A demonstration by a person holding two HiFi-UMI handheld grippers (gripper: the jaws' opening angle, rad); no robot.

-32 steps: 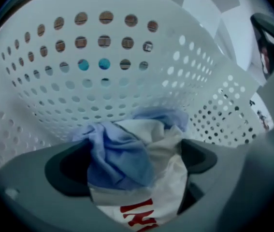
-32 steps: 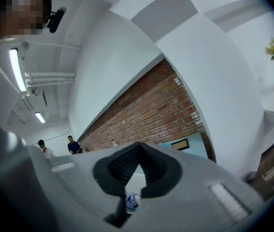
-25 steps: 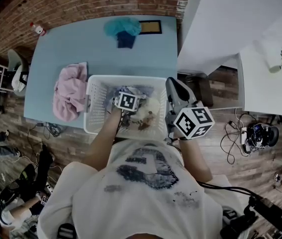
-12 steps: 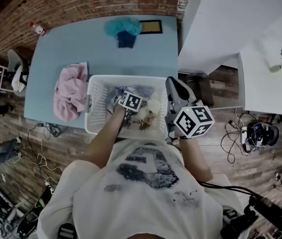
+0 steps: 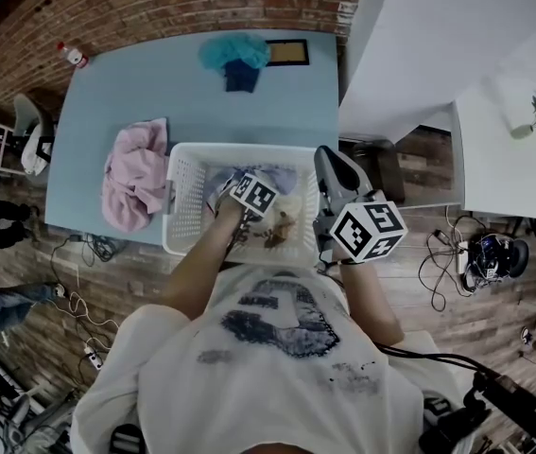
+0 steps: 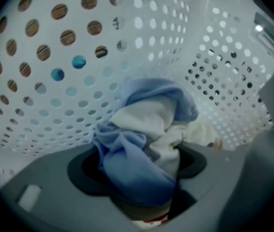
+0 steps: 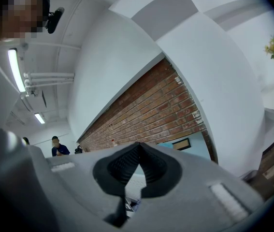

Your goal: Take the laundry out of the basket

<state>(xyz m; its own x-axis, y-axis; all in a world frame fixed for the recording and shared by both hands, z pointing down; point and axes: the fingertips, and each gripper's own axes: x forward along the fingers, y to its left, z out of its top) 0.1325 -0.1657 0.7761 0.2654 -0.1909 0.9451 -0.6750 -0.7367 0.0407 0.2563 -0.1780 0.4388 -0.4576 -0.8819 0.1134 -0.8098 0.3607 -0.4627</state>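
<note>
The white perforated laundry basket (image 5: 239, 148) stands at the near edge of the blue table (image 5: 135, 93). My left gripper (image 6: 139, 166) points down inside the basket, its marker cube (image 5: 256, 194) over the laundry. Its jaws have just been closing, and a bunched blue and white garment (image 6: 146, 129) is squeezed between the pads. The basket wall (image 6: 79, 81) rises close behind it. A pale piece with brown marks (image 5: 282, 223) lies beside it. My right gripper (image 5: 330, 161) hangs level over the basket's right rim, shut with nothing in it (image 7: 137, 146).
A pink garment (image 5: 130, 173) lies on the table left of the basket. A teal and dark blue heap (image 5: 234, 57) lies at the far edge beside a framed board (image 5: 286, 52). A bottle (image 5: 74, 57) stands at the far left corner. White desks (image 5: 494, 149) stand to the right.
My left gripper has sunk a little into the basket, shifted slightly right and rolled, so its cube has turned. The right gripper has kept still.
</note>
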